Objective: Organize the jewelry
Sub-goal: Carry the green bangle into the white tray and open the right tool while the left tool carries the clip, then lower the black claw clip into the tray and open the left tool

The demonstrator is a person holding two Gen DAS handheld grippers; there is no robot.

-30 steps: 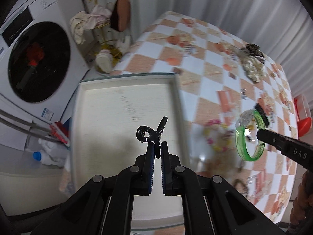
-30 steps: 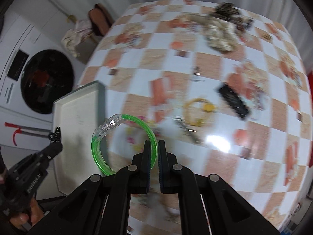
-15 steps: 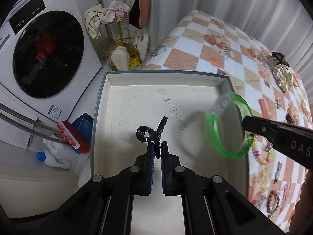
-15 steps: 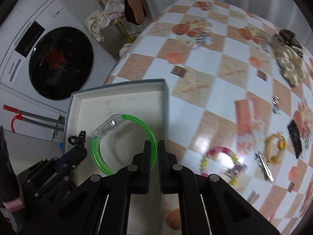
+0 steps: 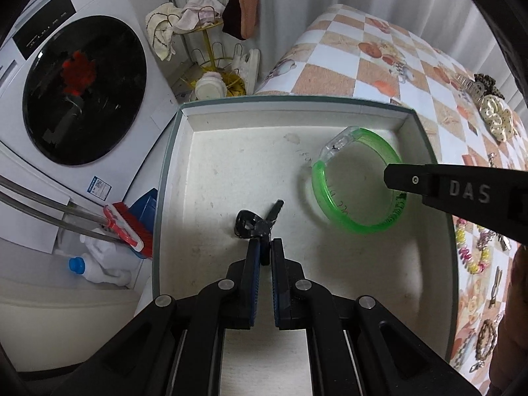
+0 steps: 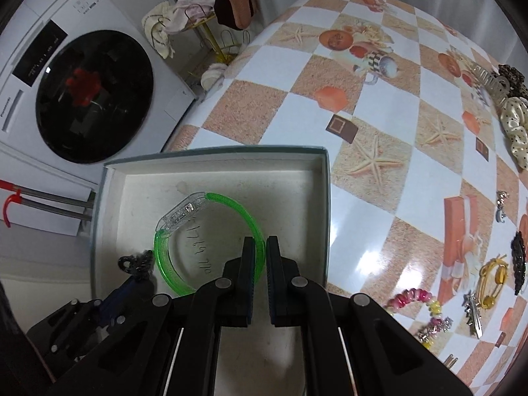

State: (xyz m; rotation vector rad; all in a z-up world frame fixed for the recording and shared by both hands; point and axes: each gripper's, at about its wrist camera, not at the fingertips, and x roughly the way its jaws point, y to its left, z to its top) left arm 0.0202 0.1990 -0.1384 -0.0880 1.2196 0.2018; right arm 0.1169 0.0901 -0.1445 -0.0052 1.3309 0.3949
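A shallow white box (image 5: 178, 151) with a grey-green rim sits at the table's left edge; it also shows in the right wrist view (image 6: 325, 178). My left gripper (image 5: 264, 247) is shut on a small black hair clip (image 5: 255, 222) and holds it over the box floor. My right gripper (image 6: 260, 247) is shut on a green bangle (image 6: 204, 231) with a clear clasp, inside the box. The bangle (image 5: 349, 221) hangs from the right gripper (image 5: 392, 178) in the left wrist view. The clip (image 6: 137, 262) shows left of the bangle.
On the checked tablecloth (image 6: 379, 132) to the right lie a bead bracelet (image 6: 415, 300), a yellow hair tie (image 6: 491, 277), a black clip (image 6: 519, 260) and scrunchies (image 6: 514, 122). A washing machine (image 5: 76, 89) and a yellow rack (image 5: 211, 66) stand beyond the table's left edge.
Both grippers have moved left from over the tablecloth to over the box, each still holding its item. The bangle has come down into the box, beside the black clip.
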